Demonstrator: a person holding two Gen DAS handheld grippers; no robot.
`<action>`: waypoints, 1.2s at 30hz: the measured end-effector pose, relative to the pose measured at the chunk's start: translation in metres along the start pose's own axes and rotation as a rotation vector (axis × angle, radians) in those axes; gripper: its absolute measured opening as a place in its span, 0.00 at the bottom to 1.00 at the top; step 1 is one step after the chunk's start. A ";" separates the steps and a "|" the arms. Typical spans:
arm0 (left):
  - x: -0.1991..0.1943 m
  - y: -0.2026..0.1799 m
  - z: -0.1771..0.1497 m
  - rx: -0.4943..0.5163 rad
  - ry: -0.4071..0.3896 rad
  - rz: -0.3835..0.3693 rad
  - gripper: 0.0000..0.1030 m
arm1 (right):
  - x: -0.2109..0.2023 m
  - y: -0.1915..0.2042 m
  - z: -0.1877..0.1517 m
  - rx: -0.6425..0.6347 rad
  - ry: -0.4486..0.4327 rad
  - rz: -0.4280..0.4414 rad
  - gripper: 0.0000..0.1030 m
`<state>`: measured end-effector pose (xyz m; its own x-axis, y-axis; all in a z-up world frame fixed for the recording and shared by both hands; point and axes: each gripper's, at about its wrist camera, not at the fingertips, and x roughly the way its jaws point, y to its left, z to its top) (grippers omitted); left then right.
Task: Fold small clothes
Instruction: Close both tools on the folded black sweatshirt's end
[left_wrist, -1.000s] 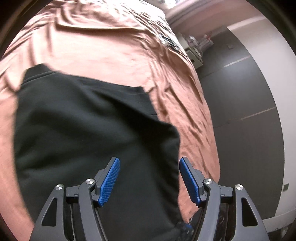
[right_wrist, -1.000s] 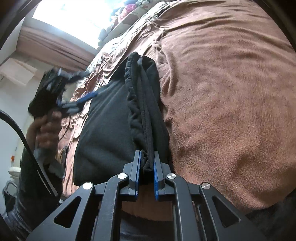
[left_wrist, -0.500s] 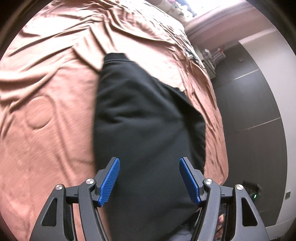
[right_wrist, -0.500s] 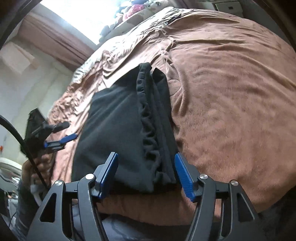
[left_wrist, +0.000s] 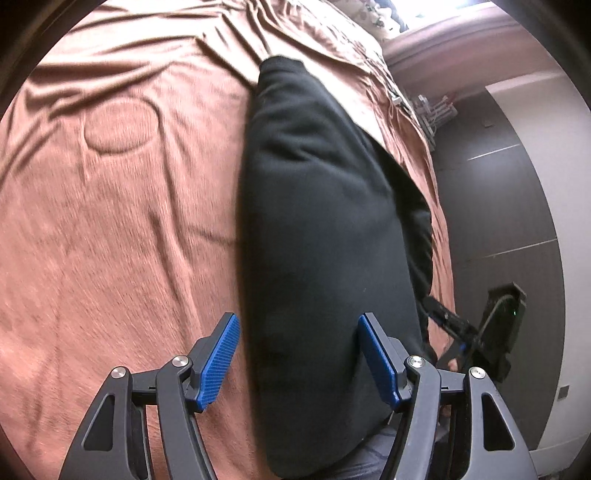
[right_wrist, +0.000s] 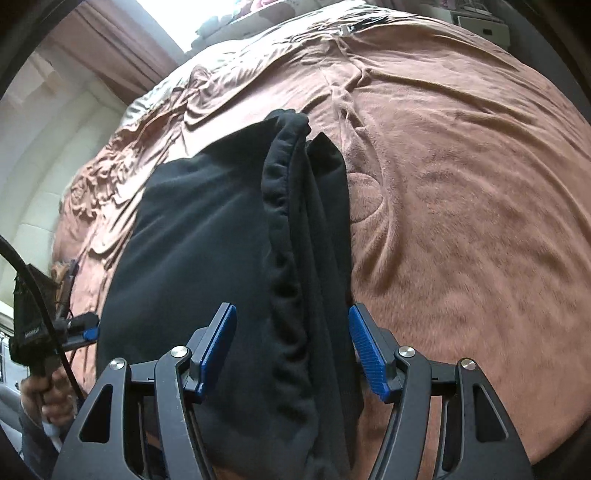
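Moved: your right tongs, clamped on the gathered waistband a second ago, are now spread wide and backed off; the band lies free.
Left tongs: wide open too, holding nothing, now pulled back so the whole garment sits ahead of them rather than filling the view.
Garment: black shorts or similar, folded into a long narrow stack, lying flat on the brown bedspread near the bed's edge.
Edges: right wrist view shows layered hems beside the waistband, roughly aligned, slight fan at the far end.
Meaning: lengthwise fold looks done and released; nothing is gripped.
Next, as I judge it: you probably need one cross fold, far end toward you.
Risk: thick stacked layers may slide apart if you pinch only the top one.
Other: your left hand on its handle is visible at the right view's left edge.
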<state>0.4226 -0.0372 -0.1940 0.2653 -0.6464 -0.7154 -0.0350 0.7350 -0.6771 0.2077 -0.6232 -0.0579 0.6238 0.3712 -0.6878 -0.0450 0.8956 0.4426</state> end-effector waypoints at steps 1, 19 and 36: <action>0.001 0.002 -0.002 -0.006 0.005 -0.007 0.65 | 0.002 0.000 0.002 -0.005 0.005 -0.003 0.60; 0.022 0.005 -0.042 -0.057 0.111 -0.111 0.54 | 0.022 -0.012 -0.001 0.084 0.081 0.116 0.58; -0.030 0.008 -0.046 0.009 0.049 -0.133 0.18 | 0.019 -0.001 -0.017 0.067 0.148 0.192 0.22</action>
<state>0.3698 -0.0212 -0.1860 0.2196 -0.7470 -0.6275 0.0056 0.6442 -0.7649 0.2063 -0.6126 -0.0811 0.4878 0.5695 -0.6616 -0.0970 0.7886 0.6072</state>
